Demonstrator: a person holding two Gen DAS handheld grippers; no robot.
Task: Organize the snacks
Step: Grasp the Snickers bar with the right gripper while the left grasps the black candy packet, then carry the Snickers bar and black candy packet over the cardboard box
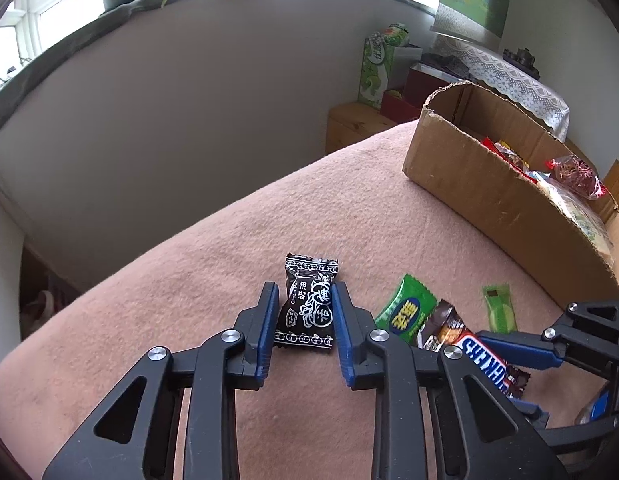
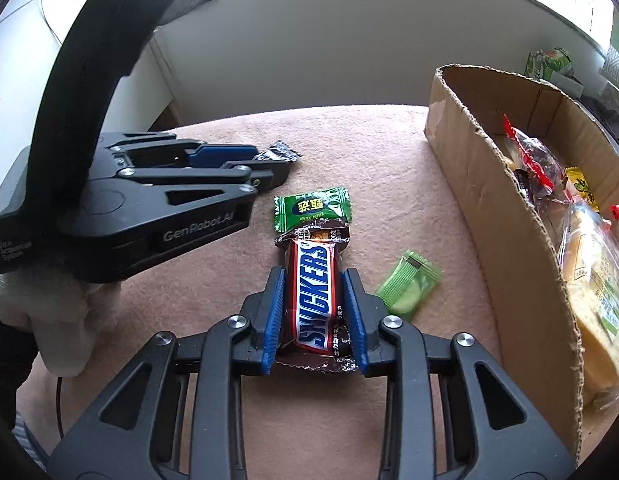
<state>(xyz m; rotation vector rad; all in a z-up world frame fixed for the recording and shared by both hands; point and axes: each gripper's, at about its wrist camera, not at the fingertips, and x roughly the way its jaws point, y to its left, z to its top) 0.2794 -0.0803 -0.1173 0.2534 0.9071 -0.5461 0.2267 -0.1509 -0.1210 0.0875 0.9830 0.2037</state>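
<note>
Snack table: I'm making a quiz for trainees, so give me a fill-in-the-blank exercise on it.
1. The right gripper closes on the ____ bar.
2. The left gripper closes on a candy in a ____ wrapper.
3. Snacks already sorted lie in the ____ box.
4. Two loose candies on the blanket have ____ wrappers.

Missing: Snickers; black; cardboard; green

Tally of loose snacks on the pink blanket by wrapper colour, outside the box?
Black: 1, candy between the left hand-held gripper pads
Green: 2, dark green candy, light green packet
Brown: 1, Snickers bar between the right hand-held gripper pads
Total: 4
</note>
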